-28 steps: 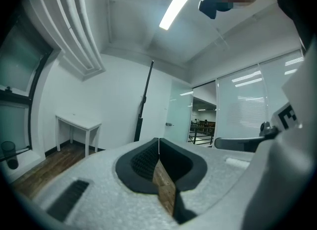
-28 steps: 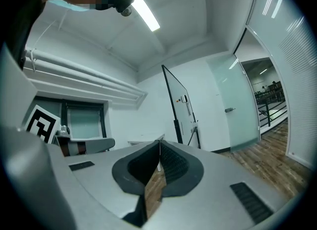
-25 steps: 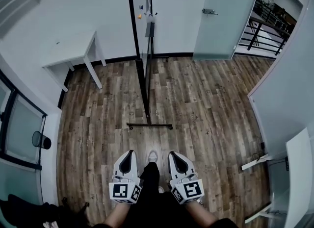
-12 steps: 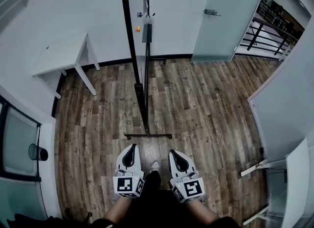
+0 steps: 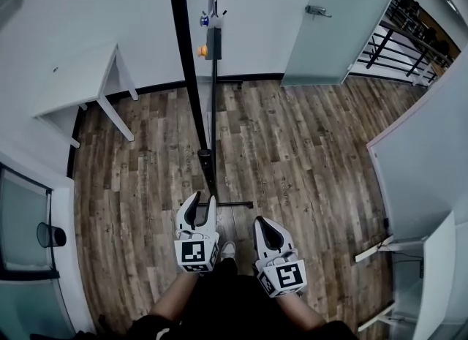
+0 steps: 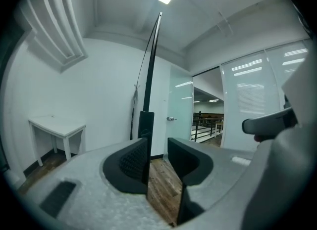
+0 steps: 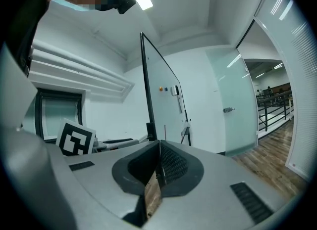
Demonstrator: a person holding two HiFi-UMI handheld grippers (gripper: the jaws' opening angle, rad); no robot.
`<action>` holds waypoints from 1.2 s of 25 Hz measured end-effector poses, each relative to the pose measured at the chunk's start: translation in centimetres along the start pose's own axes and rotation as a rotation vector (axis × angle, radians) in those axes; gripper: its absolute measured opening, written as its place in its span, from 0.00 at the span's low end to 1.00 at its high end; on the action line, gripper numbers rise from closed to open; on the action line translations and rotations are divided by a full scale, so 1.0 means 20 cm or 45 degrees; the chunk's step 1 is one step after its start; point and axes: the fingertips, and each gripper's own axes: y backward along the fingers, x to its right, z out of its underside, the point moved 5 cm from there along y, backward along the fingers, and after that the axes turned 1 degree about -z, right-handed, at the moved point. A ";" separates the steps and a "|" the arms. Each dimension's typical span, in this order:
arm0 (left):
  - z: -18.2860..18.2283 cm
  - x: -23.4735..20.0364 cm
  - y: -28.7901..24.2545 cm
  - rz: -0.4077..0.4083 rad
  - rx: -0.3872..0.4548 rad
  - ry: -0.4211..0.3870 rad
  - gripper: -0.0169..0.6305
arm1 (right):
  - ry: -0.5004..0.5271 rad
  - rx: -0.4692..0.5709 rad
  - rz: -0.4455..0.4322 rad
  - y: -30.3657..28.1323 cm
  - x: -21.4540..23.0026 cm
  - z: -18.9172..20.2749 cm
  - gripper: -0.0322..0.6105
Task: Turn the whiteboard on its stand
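The whiteboard (image 5: 189, 75) stands edge-on to me, a thin black frame line rising from its stand's foot bar (image 5: 234, 205) on the wood floor. My left gripper (image 5: 202, 201) is just short of that edge. Its jaws have just been opening and stand apart with nothing between the pads. In the left gripper view the board's black edge (image 6: 150, 75) lies straight ahead of the gripper (image 6: 157, 152), in line with the gap. My right gripper (image 5: 260, 223) is beside it to the right, shut and empty. In the right gripper view, past the gripper (image 7: 158, 157), the board's white face (image 7: 163, 90) shows.
A white table (image 5: 73, 82) stands against the wall at the left. A frosted glass door (image 5: 329, 24) is at the back right, with a railing (image 5: 398, 46) beyond it. A white partition (image 5: 424, 163) closes the right side. A small orange item (image 5: 202, 51) sits on the board.
Both grippers have come forward to the stand, whose foot bar now lies at their tips. The left jaws went from shut to open. The right jaws stay shut.
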 end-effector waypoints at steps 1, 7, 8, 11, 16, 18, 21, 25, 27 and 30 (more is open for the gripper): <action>0.02 -0.02 -0.05 -0.007 -0.011 0.001 0.23 | -0.001 -0.002 0.008 -0.03 0.02 0.00 0.07; 0.13 -0.09 -0.31 -0.053 -0.089 -0.014 0.32 | -0.018 -0.022 0.044 -0.15 0.12 0.03 0.07; 0.14 -0.10 -0.36 -0.060 -0.099 -0.021 0.32 | -0.021 -0.026 0.048 -0.17 0.14 0.04 0.07; 0.20 -0.12 -0.46 -0.080 -0.122 -0.041 0.34 | -0.030 -0.040 0.056 -0.20 0.18 0.05 0.07; 0.24 -0.14 -0.58 -0.111 -0.140 -0.033 0.34 | -0.032 -0.058 0.057 -0.25 0.22 0.08 0.07; 0.24 -0.15 -0.60 -0.116 -0.140 -0.032 0.34 | -0.034 -0.064 0.053 -0.26 0.23 0.08 0.07; 0.25 -0.15 -0.66 -0.143 -0.147 -0.039 0.34 | -0.031 -0.050 0.050 -0.27 0.26 0.07 0.07; 0.30 -0.12 -0.67 -0.194 -0.150 -0.040 0.33 | -0.041 -0.063 0.045 -0.19 0.32 0.11 0.07; 0.28 -0.14 -0.67 -0.207 -0.121 -0.038 0.33 | -0.040 -0.072 0.038 -0.20 0.33 0.09 0.07; 0.28 -0.13 -0.66 -0.216 -0.112 -0.040 0.33 | -0.043 -0.082 0.020 -0.17 0.35 0.11 0.07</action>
